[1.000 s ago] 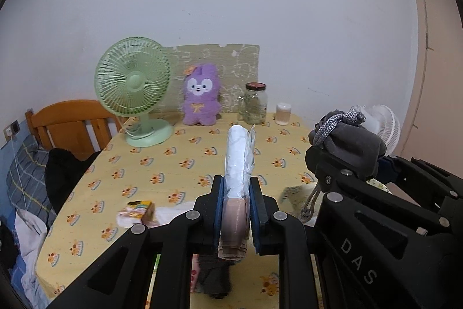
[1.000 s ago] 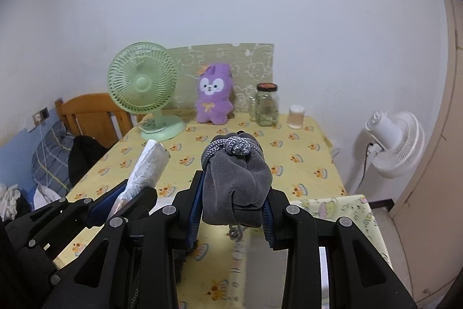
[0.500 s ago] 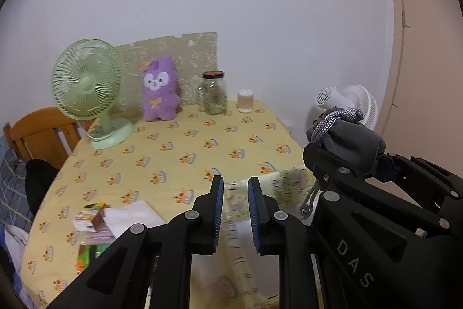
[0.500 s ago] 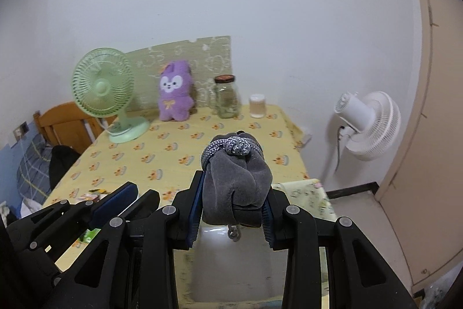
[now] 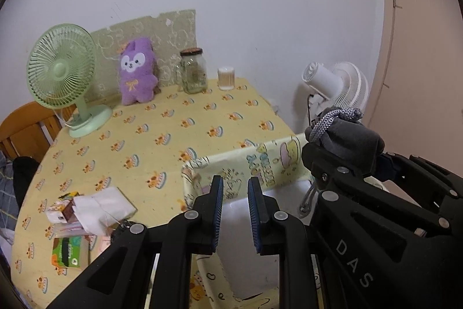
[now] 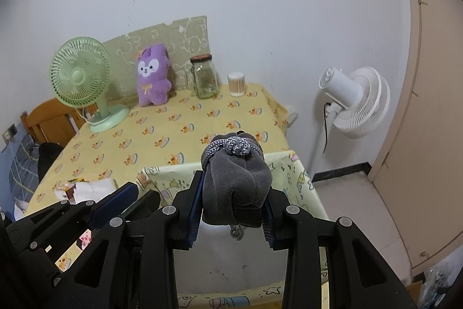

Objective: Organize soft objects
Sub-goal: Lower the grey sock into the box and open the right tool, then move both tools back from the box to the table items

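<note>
1. The right tool [image 6: 234, 207] is clamped on a grey velvety pouch [image 6: 235, 187] with a speckled drawstring cord [image 6: 231, 146] knotted on top. It hangs over the open fabric bin [image 6: 292, 178] at the near edge of the desk [image 6: 173, 132].
2. The left tool [image 5: 235, 210] is parted with nothing between its fingers, poised above the bin's pale interior.
3. The step in hand looks like dropping the pouch into the bin. To do it well, lower it past the rim before letting go, so the dangling cord goes inside and does not catch the floppy wall.
4. The bin is thin printed cloth in yellow, with cartoon figures and a sagging rim; the pouch is plump and creased and should land softly.
5. A fuzzy purple plush [image 6: 152, 77] stands upright at the far side, between a green fan [image 6: 84, 77] and a glass jar [image 6: 205, 77].
</note>
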